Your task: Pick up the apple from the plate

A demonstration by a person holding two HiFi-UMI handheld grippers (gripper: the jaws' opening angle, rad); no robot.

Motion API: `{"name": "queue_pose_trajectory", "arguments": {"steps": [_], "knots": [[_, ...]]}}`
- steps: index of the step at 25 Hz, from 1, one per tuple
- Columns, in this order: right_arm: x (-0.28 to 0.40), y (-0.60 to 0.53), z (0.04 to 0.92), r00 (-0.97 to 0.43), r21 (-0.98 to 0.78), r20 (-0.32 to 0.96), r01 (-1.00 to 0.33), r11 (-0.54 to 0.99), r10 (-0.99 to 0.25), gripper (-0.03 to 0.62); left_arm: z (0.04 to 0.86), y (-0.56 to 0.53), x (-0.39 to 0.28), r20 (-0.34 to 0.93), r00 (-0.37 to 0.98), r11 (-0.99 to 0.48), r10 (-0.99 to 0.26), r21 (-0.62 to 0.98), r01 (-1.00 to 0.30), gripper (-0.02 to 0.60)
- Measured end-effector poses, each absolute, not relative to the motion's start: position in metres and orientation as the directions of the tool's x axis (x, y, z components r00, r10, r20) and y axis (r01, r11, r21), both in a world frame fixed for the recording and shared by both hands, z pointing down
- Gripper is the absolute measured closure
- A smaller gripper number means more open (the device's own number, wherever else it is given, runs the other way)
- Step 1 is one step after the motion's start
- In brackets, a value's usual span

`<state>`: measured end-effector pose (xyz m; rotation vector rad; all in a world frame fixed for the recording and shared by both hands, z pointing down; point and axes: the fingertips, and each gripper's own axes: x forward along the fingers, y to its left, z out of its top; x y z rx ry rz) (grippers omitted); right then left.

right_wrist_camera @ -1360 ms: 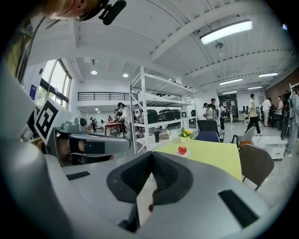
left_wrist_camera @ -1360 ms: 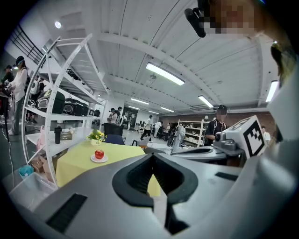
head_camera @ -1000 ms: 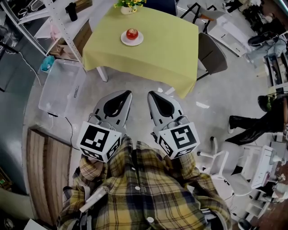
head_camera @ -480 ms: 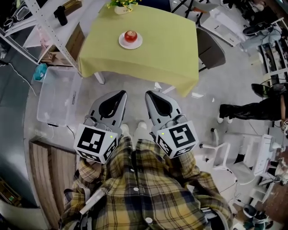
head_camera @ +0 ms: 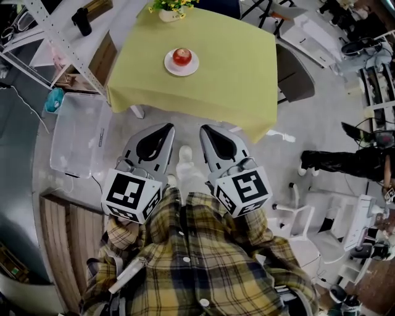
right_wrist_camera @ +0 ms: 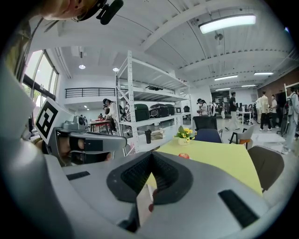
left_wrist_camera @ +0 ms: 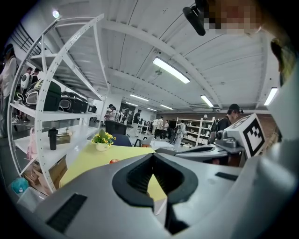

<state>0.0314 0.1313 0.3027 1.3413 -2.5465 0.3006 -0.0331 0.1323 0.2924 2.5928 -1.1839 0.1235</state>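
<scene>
A red apple sits on a small white plate on the far half of a table with a yellow cloth. In the head view my left gripper and right gripper are held side by side over the floor, well short of the table's near edge. Both are shut with nothing between the jaws. The apple shows small and far beyond the left gripper. In the right gripper view the apple also lies far past the right gripper.
A pot of yellow flowers stands at the table's far edge. A clear plastic bin and a white shelf rack are to the left of the table, and a grey chair to its right. A person's legs reach in at the right.
The table and apple have slid a little lower and nearer in the head view. A shoe now shows on the floor between the two grippers. Both grippers keep the same shut pose.
</scene>
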Motion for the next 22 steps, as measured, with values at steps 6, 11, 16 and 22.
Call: {"name": "queue_pose_trajectory", "arguments": {"steps": [6, 11, 16, 22], "knots": [[0.043, 0.076, 0.298, -0.57, -0.059, 0.294, -0.812, 0.581, -0.767, 0.597, 0.287, 0.077, -0.019, 0.184, 0.642, -0.609, -0.744, 0.207, -0.766, 0.574], [0.052, 0.03, 0.291, -0.587, -0.049, 0.286, -0.799, 0.6, -0.758, 0.597, 0.282, 0.033, -0.008, 0.179, 0.627, -0.595, -0.758, 0.203, -0.777, 0.574], [0.062, -0.001, 0.29, -0.609, -0.052, 0.281, -0.782, 0.622, -0.742, 0.598, 0.278, -0.001, 0.002, 0.174, 0.608, -0.578, -0.775, 0.194, -0.793, 0.574], [0.061, -0.024, 0.294, -0.636, -0.06, 0.283, -0.759, 0.649, -0.718, 0.597, 0.28, -0.02, 0.005, 0.184, 0.588, -0.558, -0.788, 0.189, -0.808, 0.574]]}}
